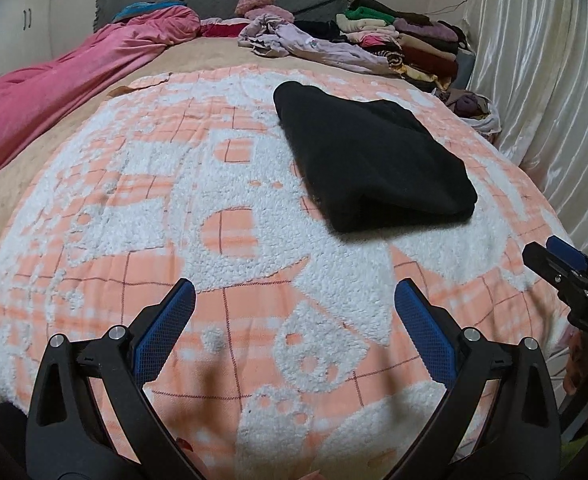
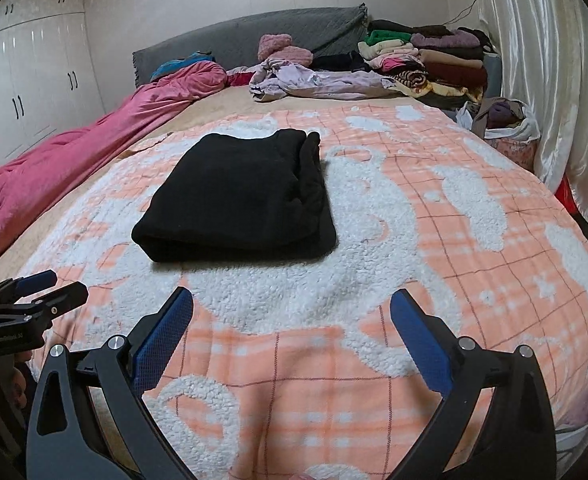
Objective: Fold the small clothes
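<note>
On the peach-and-white blanket (image 2: 434,208) that covers the bed, a black garment (image 2: 237,204) is seen lying folded into a thick, roughly square bundle, its layered edges stacked along the side nearer the curtain (image 2: 542,60). No gripper is in contact with it. The left gripper (image 1: 294,320) and the right gripper (image 2: 291,326) are both held above bare blanket, short of the bundle, with their blue-padded jaws spread wide and nothing between them; the right gripper's tip is also caught at the edge of the left wrist view.

Judged from its tidy shape, this piece is taken to be finished, or nearly so, with only its removal to a stack possibly outstanding. Near the grey headboard (image 2: 233,40), a lilac garment (image 2: 314,80) is left crumpled and unfolded, with pink fluffy items (image 2: 283,50) behind it, so more folding appears to remain. Beside these, against the curtain, a pile of folded clothes (image 2: 426,60) in green, cream, maroon and purple is shown, suggesting that much of the work is already done. A pink quilt (image 2: 73,152) is bunched along the far side of the bed.
</note>
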